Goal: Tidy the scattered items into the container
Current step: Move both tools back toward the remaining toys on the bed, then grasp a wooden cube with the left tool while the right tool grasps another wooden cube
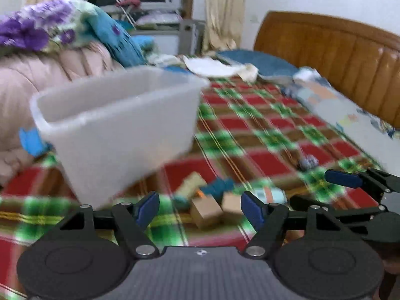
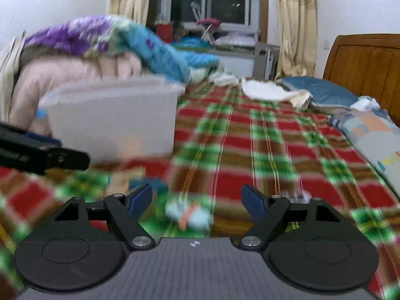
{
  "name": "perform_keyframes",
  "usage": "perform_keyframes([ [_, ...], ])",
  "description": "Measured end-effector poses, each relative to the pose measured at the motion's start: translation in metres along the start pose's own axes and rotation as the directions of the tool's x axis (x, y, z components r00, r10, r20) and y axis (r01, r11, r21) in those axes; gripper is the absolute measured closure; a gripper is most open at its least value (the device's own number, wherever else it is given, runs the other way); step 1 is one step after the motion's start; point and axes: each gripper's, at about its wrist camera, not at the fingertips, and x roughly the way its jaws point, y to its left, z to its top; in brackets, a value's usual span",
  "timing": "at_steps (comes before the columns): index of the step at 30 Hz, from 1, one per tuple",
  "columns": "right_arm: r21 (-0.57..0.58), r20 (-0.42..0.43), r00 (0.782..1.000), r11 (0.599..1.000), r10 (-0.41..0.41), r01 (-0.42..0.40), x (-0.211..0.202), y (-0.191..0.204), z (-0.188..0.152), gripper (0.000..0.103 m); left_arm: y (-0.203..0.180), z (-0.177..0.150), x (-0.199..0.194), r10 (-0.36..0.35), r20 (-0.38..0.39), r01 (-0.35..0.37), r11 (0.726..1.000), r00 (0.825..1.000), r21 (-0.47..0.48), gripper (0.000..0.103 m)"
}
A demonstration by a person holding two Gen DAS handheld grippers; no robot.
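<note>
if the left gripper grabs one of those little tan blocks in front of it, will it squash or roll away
Probably neither. The tan block looks box-shaped with flat faces and sharp edges, so it should sit still rather than roll. It seems rigid, perhaps wood or card; blur hides which. It rests on the soft plaid blanket, so it may tip slightly as the open left gripper closes.

The container (image 1: 120,135) is translucent, matt white plastic. The plaid blanket (image 2: 262,150) is woven cloth, red, green and brown. The headboard (image 1: 337,57) is glossy padded brown. Small blocks (image 1: 207,211) look like bare wood. The quilts (image 2: 75,75) are soft fabric.
</note>
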Motion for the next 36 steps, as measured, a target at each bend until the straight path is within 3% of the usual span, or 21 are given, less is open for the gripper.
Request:
perform_keyframes([
  [5, 0.008, 0.015, 0.999, 0.999, 0.035, -0.035, -0.01, 0.002, -0.027, 0.027, -0.006, -0.02, 0.022, -0.011, -0.043, 0.012, 0.999, 0.999, 0.043, 0.035],
  [8, -0.024, 0.007, 0.998, 0.998, 0.056, -0.056, -0.003, 0.012, -0.032, 0.037, 0.0, -0.025, 0.036, -0.029, -0.06, 0.029, 1.0, 0.998, 0.007, 0.045],
  [12, -0.026, -0.006, 0.997, 0.997, 0.073, -0.073, 0.002, 0.017, -0.041, 0.042, 0.003, -0.026, 0.058, -0.025, -0.081, 0.024, 1.0, 0.996, -0.013, 0.055],
  [17, -0.003, -0.027, 0.997, 0.998, 0.069, -0.07, 0.012, 0.015, -0.051, 0.042, -0.002, -0.024, 0.078, -0.019, -0.075, 0.017, 1.0, 0.997, -0.017, 0.055],
  [21, 0.017, -0.036, 0.997, 0.998, 0.068, -0.068, 0.018, 0.012, -0.052, 0.041, -0.005, -0.024, 0.088, 0.03, -0.052, -0.029, 0.999, 0.998, 0.015, 0.053],
  [23, 0.015, -0.033, 0.997, 0.997, 0.072, -0.071, 0.019, 0.013, -0.05, 0.041, 0.003, -0.024, 0.085, 0.01, -0.051, -0.01, 1.0, 0.999, -0.007, 0.062],
  [30, -0.043, -0.006, 0.991, 0.99, 0.133, -0.134, 0.039, 0.037, -0.036, 0.042, 0.022, -0.029, 0.068, -0.026, -0.086, 0.031, 0.998, 0.996, 0.049, 0.062],
  [36, -0.081, -0.073, 0.994, 0.993, 0.081, -0.087, 0.075, 0.052, -0.024, 0.046, 0.037, -0.031, 0.063, -0.058, -0.091, 0.057, 0.998, 0.994, -0.012, 0.062],
])
